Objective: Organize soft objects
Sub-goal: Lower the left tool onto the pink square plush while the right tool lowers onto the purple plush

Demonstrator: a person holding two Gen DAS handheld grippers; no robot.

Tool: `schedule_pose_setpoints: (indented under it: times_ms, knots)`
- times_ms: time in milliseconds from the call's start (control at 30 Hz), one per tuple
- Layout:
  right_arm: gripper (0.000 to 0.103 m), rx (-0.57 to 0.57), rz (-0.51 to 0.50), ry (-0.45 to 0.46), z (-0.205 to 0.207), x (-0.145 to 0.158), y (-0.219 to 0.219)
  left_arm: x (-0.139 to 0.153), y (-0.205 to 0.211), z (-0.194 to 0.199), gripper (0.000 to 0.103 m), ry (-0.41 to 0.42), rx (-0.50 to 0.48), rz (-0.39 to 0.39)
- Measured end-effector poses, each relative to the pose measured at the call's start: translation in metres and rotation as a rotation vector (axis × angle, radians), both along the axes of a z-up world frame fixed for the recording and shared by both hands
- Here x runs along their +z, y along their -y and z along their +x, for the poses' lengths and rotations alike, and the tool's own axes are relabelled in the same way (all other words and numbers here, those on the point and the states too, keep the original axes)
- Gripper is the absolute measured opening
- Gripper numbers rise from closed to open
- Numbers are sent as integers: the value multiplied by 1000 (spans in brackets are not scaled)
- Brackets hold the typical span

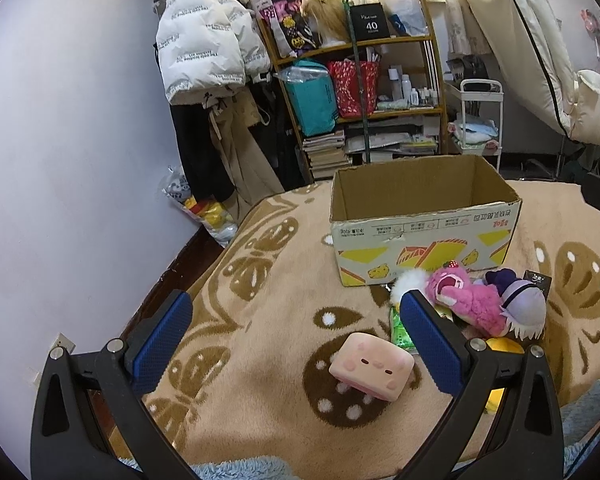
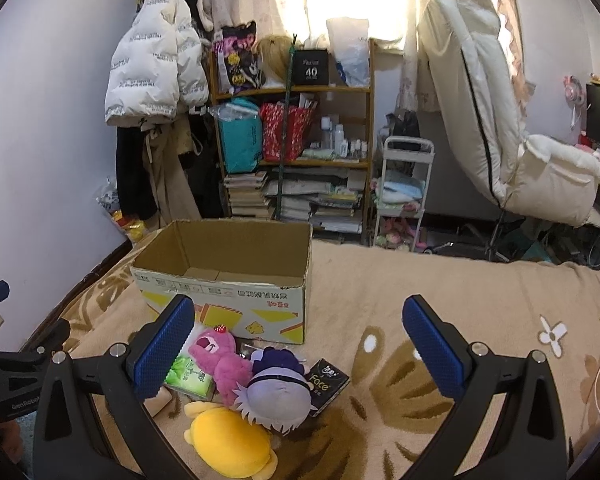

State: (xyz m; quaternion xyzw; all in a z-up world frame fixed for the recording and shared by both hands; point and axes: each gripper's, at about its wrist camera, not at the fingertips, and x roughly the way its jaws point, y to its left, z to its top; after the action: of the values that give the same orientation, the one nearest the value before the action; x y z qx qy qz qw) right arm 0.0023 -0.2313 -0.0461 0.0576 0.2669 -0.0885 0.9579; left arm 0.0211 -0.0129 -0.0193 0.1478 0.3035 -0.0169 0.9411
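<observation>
An open, empty cardboard box [image 1: 424,216] stands on the tan butterfly blanket; it also shows in the right wrist view [image 2: 228,280]. A pink square squishy toy [image 1: 370,366] lies between the fingers of my open left gripper [image 1: 296,328], a little ahead of them. A pile of soft toys lies in front of the box: a pink bear [image 2: 220,360] [image 1: 472,300], a purple-haired doll [image 2: 278,390] [image 1: 520,304] and a yellow plush [image 2: 228,444]. My right gripper [image 2: 300,336] is open and empty, above the pile.
A green tissue pack [image 2: 190,376] and a black "Face" tissue pack [image 2: 326,384] lie by the toys. Behind the bed are a wooden shelf [image 2: 292,140], hanging coats [image 2: 156,68], a white cart [image 2: 400,192] and a cream reclining chair [image 2: 500,120]. The wall [image 1: 80,160] is at the left.
</observation>
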Motion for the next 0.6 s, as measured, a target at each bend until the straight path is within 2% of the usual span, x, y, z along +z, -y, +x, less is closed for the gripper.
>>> schedule_pose_setpoints:
  times_ms: [300,600]
  knots:
    - [103,74,52,-59,32,-8,4,1,18,25,102,-40,-26,26]
    - [103,83,102,-149,58,-28,11,-11,29,62,102,-141,-27,-20]
